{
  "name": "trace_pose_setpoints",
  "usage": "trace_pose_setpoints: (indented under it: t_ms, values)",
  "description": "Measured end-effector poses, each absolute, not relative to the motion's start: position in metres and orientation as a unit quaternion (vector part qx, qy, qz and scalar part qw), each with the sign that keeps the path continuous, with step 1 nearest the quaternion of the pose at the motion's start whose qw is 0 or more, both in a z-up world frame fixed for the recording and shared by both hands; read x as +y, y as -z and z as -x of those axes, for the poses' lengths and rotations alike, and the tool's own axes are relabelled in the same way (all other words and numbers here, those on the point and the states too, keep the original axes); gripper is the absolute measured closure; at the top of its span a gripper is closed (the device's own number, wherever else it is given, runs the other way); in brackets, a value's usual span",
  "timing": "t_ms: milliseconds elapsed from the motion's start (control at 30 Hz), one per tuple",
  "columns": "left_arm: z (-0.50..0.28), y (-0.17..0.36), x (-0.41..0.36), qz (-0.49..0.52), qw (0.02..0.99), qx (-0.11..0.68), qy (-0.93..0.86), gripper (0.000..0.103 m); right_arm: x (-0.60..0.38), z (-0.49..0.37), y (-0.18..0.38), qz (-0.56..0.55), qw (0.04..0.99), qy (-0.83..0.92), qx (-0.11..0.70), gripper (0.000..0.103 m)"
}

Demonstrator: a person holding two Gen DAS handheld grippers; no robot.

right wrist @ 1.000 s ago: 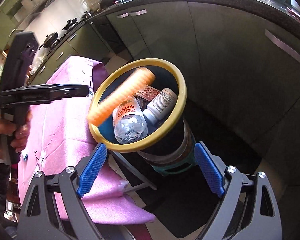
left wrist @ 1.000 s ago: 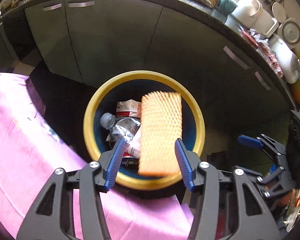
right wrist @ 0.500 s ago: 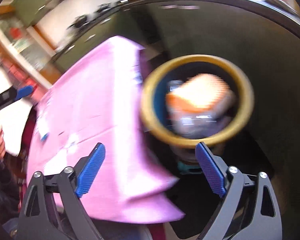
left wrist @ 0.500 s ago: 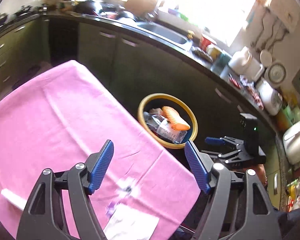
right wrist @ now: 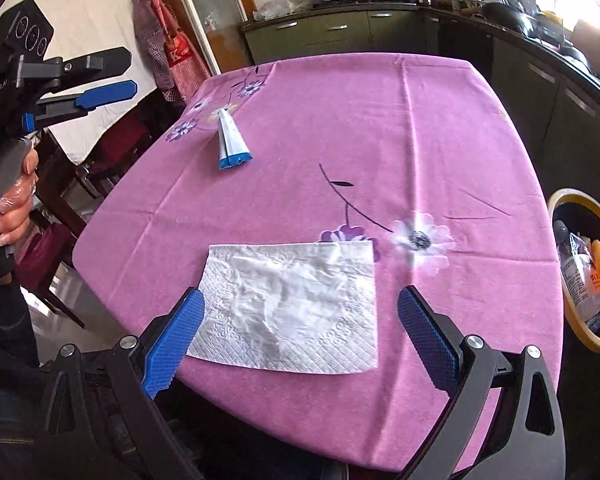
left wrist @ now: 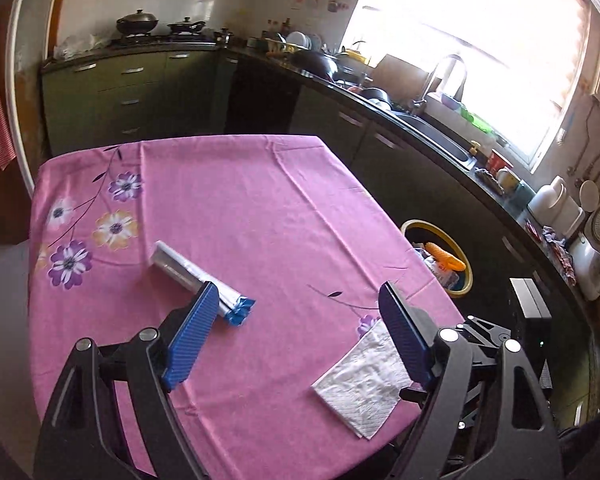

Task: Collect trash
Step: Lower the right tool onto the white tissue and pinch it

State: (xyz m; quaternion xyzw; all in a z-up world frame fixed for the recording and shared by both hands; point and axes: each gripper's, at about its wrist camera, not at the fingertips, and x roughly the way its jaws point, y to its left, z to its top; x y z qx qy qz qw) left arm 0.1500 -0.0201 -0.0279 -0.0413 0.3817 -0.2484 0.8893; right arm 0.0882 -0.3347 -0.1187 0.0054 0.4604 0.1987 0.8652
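My left hand-held gripper [left wrist: 296, 320] is opening with nothing between its jaws, above the pink tabletop [left wrist: 240, 200] near a silver-and-blue wrapper [left wrist: 198, 278]. My right hand-held gripper [right wrist: 300, 332] is also widening, empty, over the white napkin [right wrist: 288, 304]. The yellow-rimmed bin [right wrist: 580, 272] stands beside the tabletop.

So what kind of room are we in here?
A home kitchen, most likely: woks on a stove, a sink with faucet under the window, and a table under a pink floral tablecloth.
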Motion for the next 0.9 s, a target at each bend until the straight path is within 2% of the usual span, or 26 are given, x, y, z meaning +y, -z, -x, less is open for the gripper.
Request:
trace_pose_setpoints:
  t_ms: [267, 767, 900]
  values:
    - [-0.144, 0.048, 0.021, 0.089, 0.885, 0.392, 0.234, 0.025, -0.301, -0.095, 0.148, 0.038, 0.86, -0.148, 0.487, 0.005]
    - [-0.144, 0.056, 0.023, 0.091, 0.885, 0.394, 0.232, 0.022, -0.284, -0.101, 0.157, 0.057, 0.871, -0.112, 0.476, 0.004]
    - [-0.143, 0.055, 0.021, 0.089, 0.884, 0.394, 0.234, 0.022, -0.278, -0.096, 0.153, 0.061, 0.871, -0.124, 0.472, 0.022]
